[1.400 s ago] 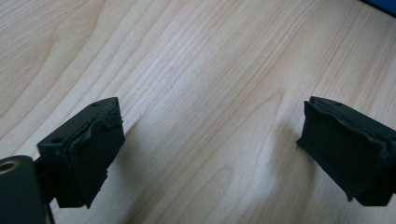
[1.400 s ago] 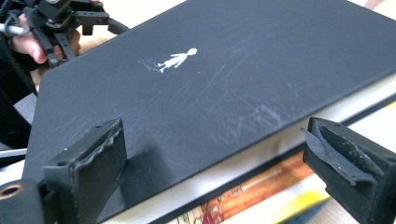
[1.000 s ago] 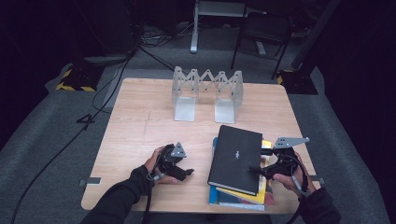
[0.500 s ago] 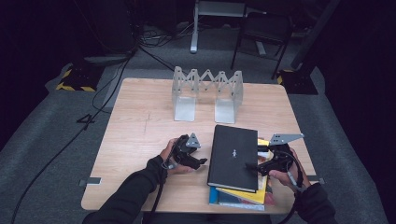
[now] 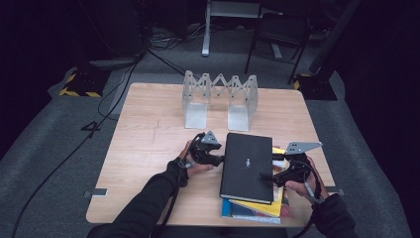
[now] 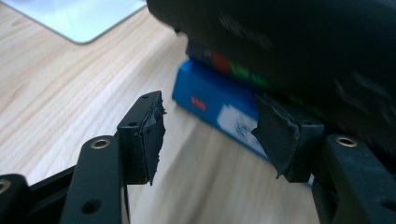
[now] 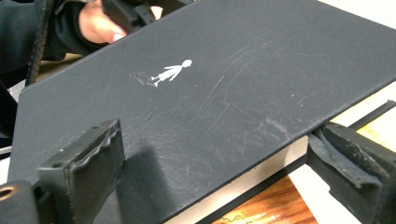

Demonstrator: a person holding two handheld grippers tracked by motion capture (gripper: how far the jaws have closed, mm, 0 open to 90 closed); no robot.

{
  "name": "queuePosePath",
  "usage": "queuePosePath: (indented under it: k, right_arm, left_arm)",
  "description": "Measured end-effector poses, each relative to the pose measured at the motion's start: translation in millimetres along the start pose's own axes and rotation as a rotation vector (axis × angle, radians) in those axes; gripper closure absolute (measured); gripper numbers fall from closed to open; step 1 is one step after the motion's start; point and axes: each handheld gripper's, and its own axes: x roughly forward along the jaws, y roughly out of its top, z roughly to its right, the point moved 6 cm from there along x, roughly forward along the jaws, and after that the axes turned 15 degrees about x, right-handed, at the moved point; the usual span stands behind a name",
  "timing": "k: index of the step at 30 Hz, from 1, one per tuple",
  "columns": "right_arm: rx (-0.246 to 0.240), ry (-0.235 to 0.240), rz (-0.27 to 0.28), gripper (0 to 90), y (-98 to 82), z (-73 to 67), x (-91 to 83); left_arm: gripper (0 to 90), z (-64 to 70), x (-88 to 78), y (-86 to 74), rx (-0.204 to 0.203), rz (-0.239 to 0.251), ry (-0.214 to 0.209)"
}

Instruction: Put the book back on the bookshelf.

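A black hardcover book (image 5: 246, 166) with a small white figure on its cover (image 7: 210, 84) tops a stack at the table's front right, above a yellow book (image 5: 277, 198) and a blue book (image 5: 237, 210). My left gripper (image 5: 218, 159) is at the black book's left edge. Its jaws (image 6: 210, 130) have just been closing, are still apart, and press on nothing; the blue book's corner (image 6: 210, 100) lies just beyond them. My right gripper (image 5: 270, 177) stands wide open (image 7: 215, 140) astride the black book's right edge, one jaw over the cover and one below.
A folding metal rack (image 5: 220, 94) with two flat base plates stands at the back middle of the wooden table (image 5: 148, 129); one plate (image 6: 79, 18) appears in the left gripper view. Cables trail over the dark floor behind, beside a chair (image 5: 277, 34).
My left hand has slid right across the table to the black book's left edge. The right hand and the book stack have stayed where they were.
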Motion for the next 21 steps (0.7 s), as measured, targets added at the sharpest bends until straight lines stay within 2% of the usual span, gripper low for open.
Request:
queuePosePath:
  k: [2, 3, 6, 12, 13, 14, 15, 16, 17, 21]
  right_arm:
    - [-0.003, 0.001, 0.001, 4.4, 0.2, 0.0, 0.0]
    - [-0.007, 0.003, 0.000, 4.4, 0.7, -0.3, 0.1]
    - [-0.010, 0.002, 0.002, 4.4, 0.8, -0.5, 0.0]
    - [-0.036, -0.002, 0.010, 4.5, 2.5, -2.1, -0.1]
    - [-0.040, -0.003, 0.013, 4.5, 3.0, -3.1, 0.2]
    - [-0.040, -0.003, 0.013, 4.5, 3.0, -3.1, 0.2]
    - [-0.049, -0.005, 0.017, 4.5, 3.7, -3.6, 0.7]
    - [-0.061, -0.008, 0.022, 4.5, 4.9, -5.2, 1.1]
    - [-0.068, -0.008, 0.027, 4.6, 5.4, -6.2, 1.2]
    - [-0.104, -0.017, 0.060, 4.6, 7.6, -10.9, 0.9]
  left_arm:
    - [42.3, -3.7, 1.6, 0.9, -0.002, -0.001, 0.008]
    - [42.3, -10.2, 4.2, 0.5, -0.038, 0.013, -0.008]
    - [43.6, -14.3, 4.3, 0.5, -0.059, 0.032, -0.012]
    - [70.1, -7.4, -1.9, 6.3, 0.010, 0.059, -0.071]
    - [77.1, -6.2, -3.0, 7.4, 0.031, 0.059, -0.068]
    - [80.5, -6.2, -3.0, 7.4, 0.031, 0.059, -0.068]
    - [80.5, -5.5, -4.4, 8.5, 0.045, 0.058, -0.062]
    - [85.6, -4.8, -7.4, 10.1, 0.055, 0.063, -0.065]
    - [86.7, -4.8, -9.3, 10.8, 0.063, 0.065, -0.064]
    - [89.7, -5.0, -17.8, 15.0, 0.057, 0.089, -0.067]
